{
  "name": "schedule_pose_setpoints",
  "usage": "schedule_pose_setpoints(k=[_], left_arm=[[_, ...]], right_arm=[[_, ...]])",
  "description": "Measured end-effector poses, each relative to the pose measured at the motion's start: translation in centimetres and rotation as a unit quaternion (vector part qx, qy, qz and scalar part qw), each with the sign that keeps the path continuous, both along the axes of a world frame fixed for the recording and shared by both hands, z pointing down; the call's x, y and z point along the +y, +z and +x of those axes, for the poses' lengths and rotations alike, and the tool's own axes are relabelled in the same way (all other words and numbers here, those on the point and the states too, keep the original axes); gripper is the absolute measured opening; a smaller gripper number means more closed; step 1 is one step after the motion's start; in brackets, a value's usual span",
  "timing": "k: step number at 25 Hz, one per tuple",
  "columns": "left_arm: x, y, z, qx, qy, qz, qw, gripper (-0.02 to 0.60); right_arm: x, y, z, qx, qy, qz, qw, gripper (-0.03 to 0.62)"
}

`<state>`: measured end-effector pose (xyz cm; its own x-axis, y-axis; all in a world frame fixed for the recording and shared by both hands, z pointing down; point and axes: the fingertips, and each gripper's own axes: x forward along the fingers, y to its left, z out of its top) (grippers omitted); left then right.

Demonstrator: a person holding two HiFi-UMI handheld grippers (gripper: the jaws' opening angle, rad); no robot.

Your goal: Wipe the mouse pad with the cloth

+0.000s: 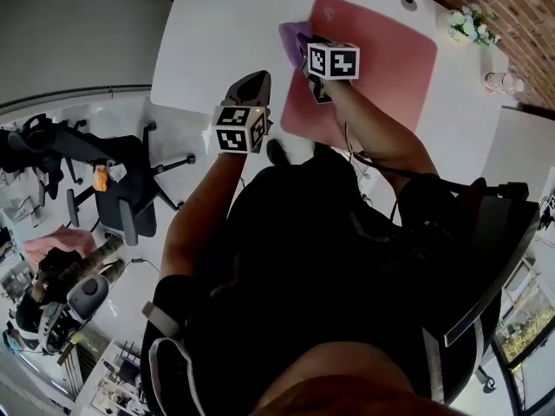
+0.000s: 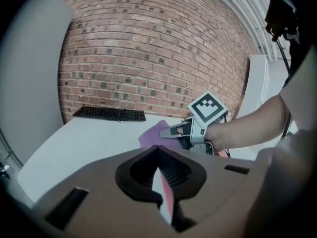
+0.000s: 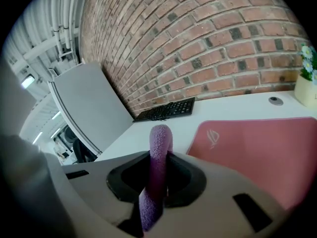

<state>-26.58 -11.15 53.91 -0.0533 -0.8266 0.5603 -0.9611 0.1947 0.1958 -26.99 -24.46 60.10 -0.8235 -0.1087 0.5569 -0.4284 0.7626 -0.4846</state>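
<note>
Pinching the purple cloth (image 1: 290, 35) tight in the right gripper (image 1: 305, 48), down at the pink mouse pad's (image 1: 381, 59) left edge for wiping, left gripper (image 1: 251, 85) clenched on nothing over the white desk's (image 1: 217, 42) near edge, probably just out of the way.

Black keyboard (image 3: 166, 110) on white table (image 1: 217, 42) against brick wall (image 3: 223, 43); potted flowers (image 1: 471, 22) near table corner; office chair (image 1: 121, 193) on floor.
</note>
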Motion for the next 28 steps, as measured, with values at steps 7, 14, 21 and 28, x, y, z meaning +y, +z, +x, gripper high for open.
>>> schedule_pose_setpoints(k=[7,14,21,28], left_arm=[[-2.5,0.8,2.2,-0.015,0.037,-0.014,0.9991,0.002],[-4.1,1.0,3.6,0.000,0.051,-0.017,0.9986,0.002],[-5.6,0.0,6.6,-0.001,0.075,-0.011,0.9971,0.002],[-6.7,0.6,7.6,-0.005,0.098,-0.013,0.9951,0.002]], right_arm=[[-3.7,2.3,3.6,0.025,0.040,0.000,0.999,0.060],[-5.8,3.6,7.0,0.041,0.081,0.002,0.996,0.060],[-7.4,2.8,10.9,0.044,0.104,0.006,0.994,0.060],[-8.5,3.7,12.9,0.048,0.123,0.004,0.991,0.060]])
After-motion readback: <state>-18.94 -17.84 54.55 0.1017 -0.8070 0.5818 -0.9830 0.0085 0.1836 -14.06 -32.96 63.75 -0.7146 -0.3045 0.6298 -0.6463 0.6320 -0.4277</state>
